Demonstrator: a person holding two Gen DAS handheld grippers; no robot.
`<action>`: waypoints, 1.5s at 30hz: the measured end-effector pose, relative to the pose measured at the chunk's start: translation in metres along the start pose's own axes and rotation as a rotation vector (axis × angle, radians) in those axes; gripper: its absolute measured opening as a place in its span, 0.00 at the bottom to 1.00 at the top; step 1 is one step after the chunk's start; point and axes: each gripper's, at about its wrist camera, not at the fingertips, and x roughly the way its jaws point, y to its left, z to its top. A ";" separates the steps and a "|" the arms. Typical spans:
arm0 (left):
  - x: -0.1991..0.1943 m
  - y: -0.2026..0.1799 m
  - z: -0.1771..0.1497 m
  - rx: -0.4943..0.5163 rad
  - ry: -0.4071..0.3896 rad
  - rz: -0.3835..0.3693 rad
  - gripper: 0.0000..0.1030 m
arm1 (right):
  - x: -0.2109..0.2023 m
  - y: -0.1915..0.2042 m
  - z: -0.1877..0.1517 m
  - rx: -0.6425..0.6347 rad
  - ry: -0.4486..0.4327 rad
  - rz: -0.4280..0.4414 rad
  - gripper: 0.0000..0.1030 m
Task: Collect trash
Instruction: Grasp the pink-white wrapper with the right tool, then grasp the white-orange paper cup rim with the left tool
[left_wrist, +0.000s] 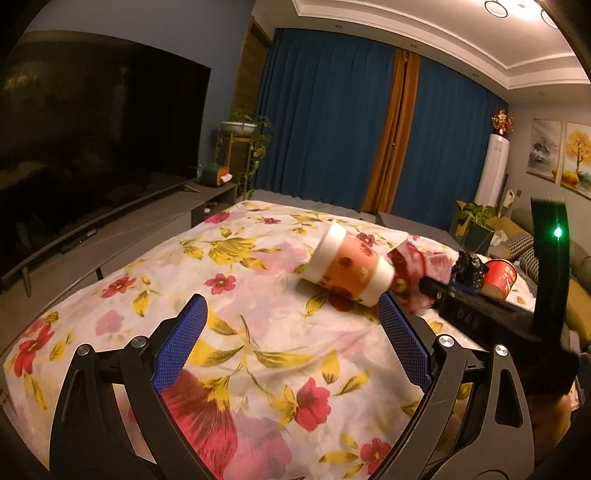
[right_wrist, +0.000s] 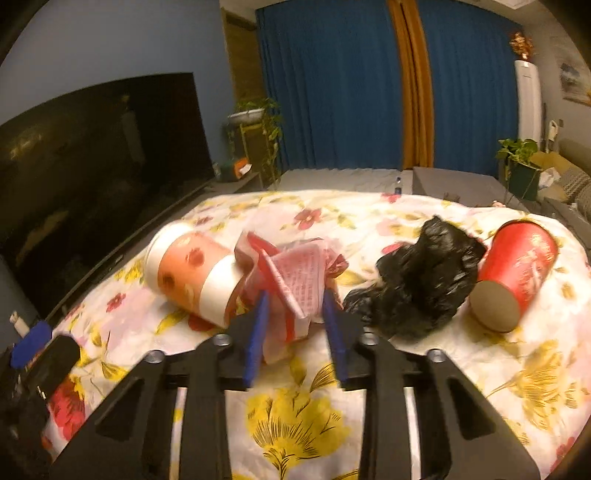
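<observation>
Right gripper (right_wrist: 295, 295) fingers clamped on crinkled pink wrapper (right_wrist: 295, 269); left gripper (left_wrist: 291, 314) fingers apart over floral cloth (left_wrist: 258, 332).

Left tongs (left_wrist: 291, 332) spread wide, angled down, right tongs (right_wrist: 295, 295) narrowed, seemingly pinching, tilted downward

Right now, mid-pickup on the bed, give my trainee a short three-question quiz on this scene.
1. True or false: the left gripper is shut on the white-banded cup.
2. What lies between the right gripper's blue pads?
A. red cup
B. crumpled pink wrapper
C. black plastic bag
3. Fill in: all the trash lies on a ____ bedsheet.

Key: 1 false; 2 B; 3 floral.
</observation>
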 end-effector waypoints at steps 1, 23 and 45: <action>0.002 0.001 0.002 -0.002 0.001 -0.006 0.89 | 0.000 0.000 -0.001 0.001 0.002 0.009 0.14; 0.061 -0.001 0.047 0.010 -0.017 -0.175 0.89 | -0.087 -0.036 -0.027 -0.004 -0.122 -0.085 0.08; 0.175 -0.034 0.077 0.064 0.129 -0.356 0.80 | -0.104 -0.062 -0.032 0.067 -0.157 -0.076 0.08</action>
